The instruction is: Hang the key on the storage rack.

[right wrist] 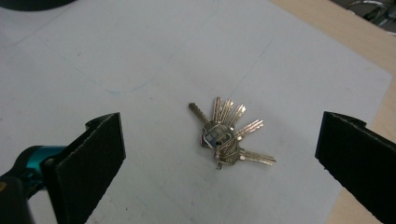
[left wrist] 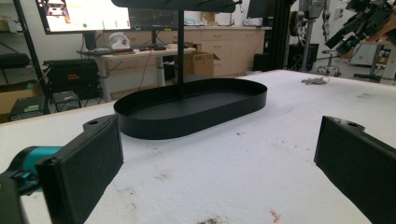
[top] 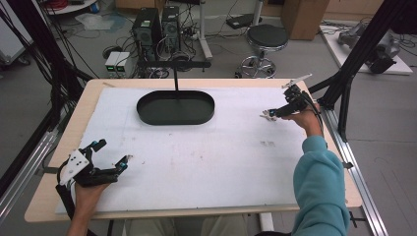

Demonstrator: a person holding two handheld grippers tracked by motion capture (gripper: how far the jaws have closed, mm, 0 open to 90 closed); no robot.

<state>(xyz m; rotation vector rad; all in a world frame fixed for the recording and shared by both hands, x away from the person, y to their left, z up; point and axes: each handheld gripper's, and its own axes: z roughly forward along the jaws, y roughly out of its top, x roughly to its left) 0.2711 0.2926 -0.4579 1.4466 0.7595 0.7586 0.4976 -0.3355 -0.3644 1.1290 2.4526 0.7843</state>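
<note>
Hovering right claw (right wrist: 219,154) spread above keys (right wrist: 227,135), white mat (right wrist: 140,60), cluttered, perhaps lab, room

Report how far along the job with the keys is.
Nothing looks done yet: the bunch of keys lies flat on the white table cover, and the black oval tray holds nothing. In hand: the right gripper hovers open over the keys, fingers on either side. Left: grasping and moving them, probably to the tray. The left gripper waits open, near the table's front.

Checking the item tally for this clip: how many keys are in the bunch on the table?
6 keys show, fanned on one ring between the open right gripper jaws: four pointing up, two right. More may lie hidden beneath.
</note>
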